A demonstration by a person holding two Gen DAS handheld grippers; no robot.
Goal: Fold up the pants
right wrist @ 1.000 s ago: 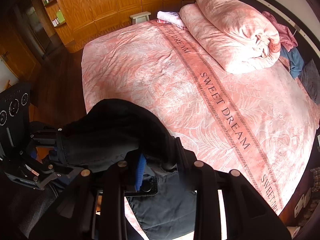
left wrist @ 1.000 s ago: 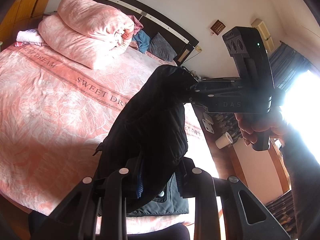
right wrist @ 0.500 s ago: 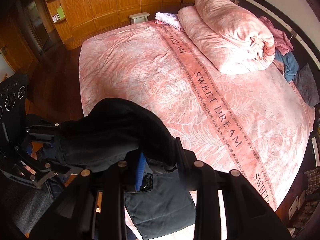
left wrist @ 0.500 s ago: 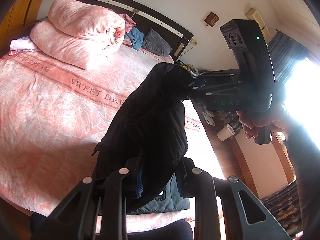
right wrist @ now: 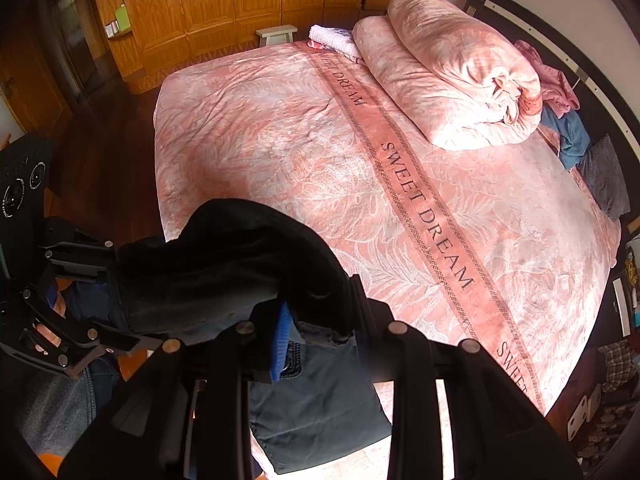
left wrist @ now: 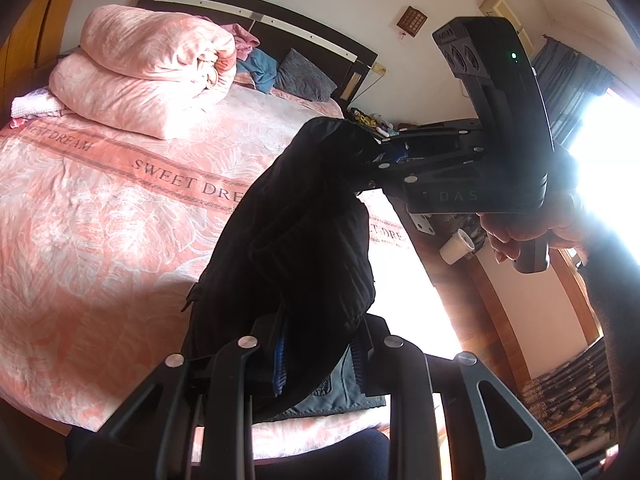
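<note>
Dark pants (left wrist: 304,240) hang in the air between my two grippers, above the near edge of the pink bed (left wrist: 100,216). My left gripper (left wrist: 318,360) is shut on one end of the bunched cloth. My right gripper (left wrist: 370,156) is shut on the other end, up and to the right in the left wrist view. In the right wrist view the pants (right wrist: 224,264) stretch from my right gripper (right wrist: 320,332) to the left gripper (right wrist: 108,280) at the left. A lower part of the pants (right wrist: 320,412) hangs down onto the bed edge.
A rolled pink duvet (right wrist: 452,68) and loose clothes (right wrist: 568,132) lie by the dark headboard (left wrist: 280,28). A folded white towel (right wrist: 332,38) sits at the bed's far corner. Wooden wardrobes (right wrist: 240,0) stand beyond. A bright window (left wrist: 608,152) is to the right.
Both grippers have lifted slightly and pulled back with the pants held between them; the bed sits lower and farther in both views. Both grips are unchanged.
</note>
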